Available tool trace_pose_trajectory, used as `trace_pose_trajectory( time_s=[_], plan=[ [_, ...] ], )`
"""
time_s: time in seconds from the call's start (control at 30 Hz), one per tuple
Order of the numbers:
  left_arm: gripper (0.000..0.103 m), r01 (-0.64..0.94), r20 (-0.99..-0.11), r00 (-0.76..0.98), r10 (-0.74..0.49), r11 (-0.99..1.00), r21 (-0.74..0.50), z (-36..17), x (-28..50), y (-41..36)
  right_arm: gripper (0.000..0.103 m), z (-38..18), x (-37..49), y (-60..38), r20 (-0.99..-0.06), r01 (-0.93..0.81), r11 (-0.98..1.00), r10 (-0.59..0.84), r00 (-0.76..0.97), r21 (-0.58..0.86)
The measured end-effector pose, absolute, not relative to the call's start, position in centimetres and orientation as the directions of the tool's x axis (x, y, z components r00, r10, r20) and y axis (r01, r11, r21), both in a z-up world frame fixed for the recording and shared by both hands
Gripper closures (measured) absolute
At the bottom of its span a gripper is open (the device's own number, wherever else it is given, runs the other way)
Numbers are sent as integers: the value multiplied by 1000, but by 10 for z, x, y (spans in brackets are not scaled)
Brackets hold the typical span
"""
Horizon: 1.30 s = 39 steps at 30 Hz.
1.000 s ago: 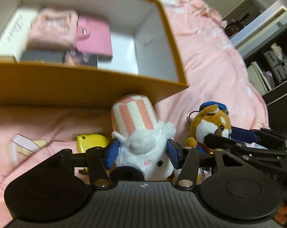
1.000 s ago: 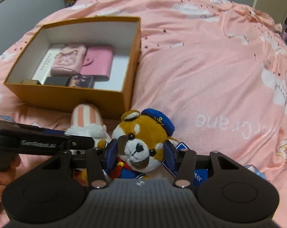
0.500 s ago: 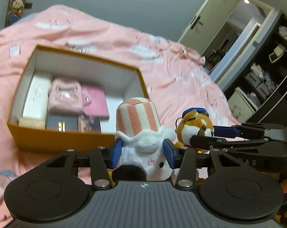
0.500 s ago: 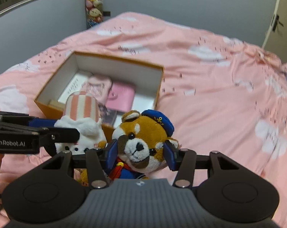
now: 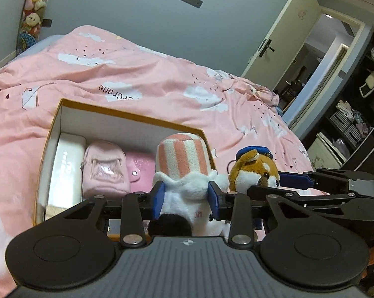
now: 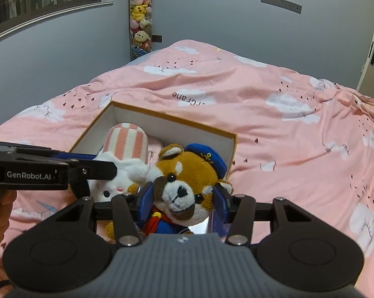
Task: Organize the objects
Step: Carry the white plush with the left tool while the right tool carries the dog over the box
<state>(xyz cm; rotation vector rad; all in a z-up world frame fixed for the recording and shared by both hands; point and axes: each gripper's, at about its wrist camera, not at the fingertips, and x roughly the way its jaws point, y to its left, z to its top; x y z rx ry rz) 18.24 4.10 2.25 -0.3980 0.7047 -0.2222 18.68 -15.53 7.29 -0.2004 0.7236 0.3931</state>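
Both jaws grip plush toys; only the left view shows the box's pink pouches.

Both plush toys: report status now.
Left gripper just closed on white plush. Right gripper clamps sailor-cap dog plush. Orange box ahead, partly filled, path clear.

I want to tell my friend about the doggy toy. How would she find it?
Look at the pink bed and find the orange box on it. In front of the box, the right gripper squeezes a brown plush dog. Only it wears a blue sailor cap; its neighbour is white.
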Motion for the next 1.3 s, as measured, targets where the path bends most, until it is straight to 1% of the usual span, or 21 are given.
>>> trace_pose_trajectory(
  time_s=[0.13,0.2,0.53,0.7,0.83,0.87,0.9,0.93,1.03,1.13,1.17,1.2,1.23,1.27,1.3],
  plan=[
    [61,71,-584,746,-321,909,-410,23,201,51,50,76,211,-150,-669,-406,913,280,688,-36],
    [61,86,-599,729,-330,913,-399,18,212,54,50,74,222,-147,-677,-408,912,273,684,-45],
    [63,67,-663,665,-344,912,-405,-18,244,60,50,14,275,-130,-823,-491,866,207,529,-98],
    [64,70,-680,642,-354,910,-408,-23,252,69,50,-5,296,-125,-870,-546,833,197,453,-95],
    [65,77,-706,613,-354,917,-393,-32,257,63,50,-22,307,-115,-904,-569,815,157,398,-109],
    [66,76,-712,604,-357,916,-394,-36,257,62,50,-27,309,-112,-912,-572,813,151,382,-105],
    [78,75,-716,597,-362,914,-399,-39,259,62,50,-32,311,-109,-917,-576,811,146,371,-104],
    [85,81,-718,588,-373,910,-407,-42,260,62,50,-36,312,-107,-920,-579,808,142,365,-105],
    [86,80,-723,569,-391,902,-425,-47,265,62,50,-45,313,-99,-927,-585,800,107,359,-134],
    [86,82,-734,553,-395,902,-423,-52,266,61,50,-45,311,-99,-926,-600,786,104,364,-147],
    [85,78,-737,548,-395,902,-425,-52,267,62,50,-45,310,-99,-926,-605,782,105,363,-148],
    [75,72,-742,538,-400,899,-432,-53,268,63,49,-45,309,-100,-928,-612,776,103,359,-151],
    [69,67,-746,525,-409,894,-443,-55,269,64,48,-45,309,-100,-929,-623,767,100,356,-156],
    [57,60,-751,510,-419,889,-455,-57,269,66,48,-46,308,-100,-929,-633,756,95,358,-167],
    [48,54,-757,496,-425,885,-462,-59,270,67,48,-46,307,-100,-927,-638,749,88,364,-179]
  ],
)
